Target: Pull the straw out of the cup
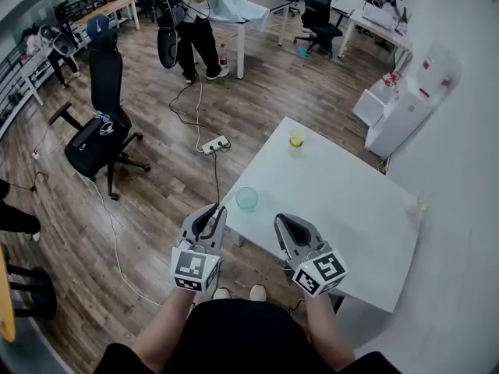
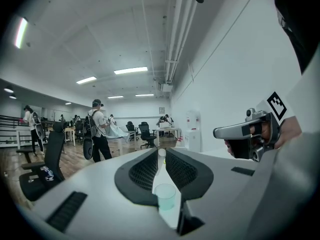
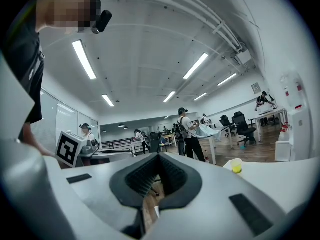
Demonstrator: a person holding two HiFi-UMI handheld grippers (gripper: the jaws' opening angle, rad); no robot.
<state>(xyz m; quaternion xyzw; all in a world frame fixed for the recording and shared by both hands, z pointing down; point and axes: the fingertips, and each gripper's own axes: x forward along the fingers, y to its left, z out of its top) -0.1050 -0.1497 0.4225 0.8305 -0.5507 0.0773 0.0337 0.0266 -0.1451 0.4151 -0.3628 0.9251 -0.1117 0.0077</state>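
The left tongs stand slightly spread with nothing pinched, held just off the table's near-left corner. In the left gripper view a green cup lines up with their gap; it stands by that corner, apart from the tips. The right tongs are pressed together and empty, over the near edge. A yellow cup stands at the far corner. The straw cannot be made out in either cup
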